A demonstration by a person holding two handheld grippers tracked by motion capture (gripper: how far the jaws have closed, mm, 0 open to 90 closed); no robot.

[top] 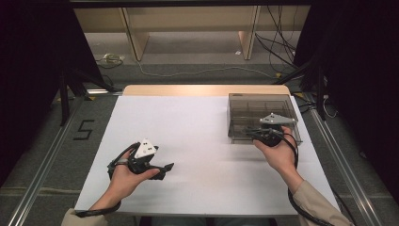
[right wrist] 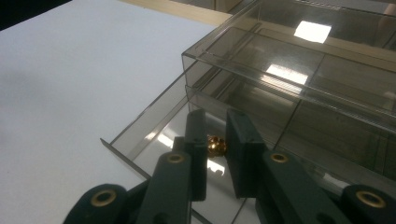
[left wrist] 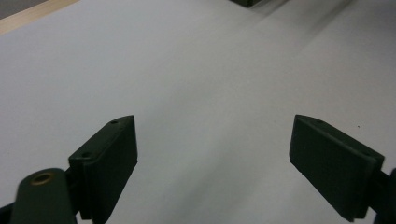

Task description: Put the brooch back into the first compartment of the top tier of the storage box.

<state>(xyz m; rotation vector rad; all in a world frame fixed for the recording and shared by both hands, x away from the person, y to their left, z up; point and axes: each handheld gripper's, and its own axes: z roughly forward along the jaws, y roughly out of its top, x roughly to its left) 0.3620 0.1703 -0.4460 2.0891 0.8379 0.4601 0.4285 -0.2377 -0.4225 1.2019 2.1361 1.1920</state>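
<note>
1. A table with a light wood top shows its far edge beyond a white sheet.
2. The sheet covers nearly the whole top.
3. A smoky clear plastic drawer box stands on the sheet's far right corner, its bottom drawer pulled out.

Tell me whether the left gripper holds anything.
No, the left gripper stands open with only the bare table between its jaws.

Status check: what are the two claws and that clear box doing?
Left gripper open, empty. Right gripper shut on gold knob; drawer partly out. Nothing in the way.
</note>
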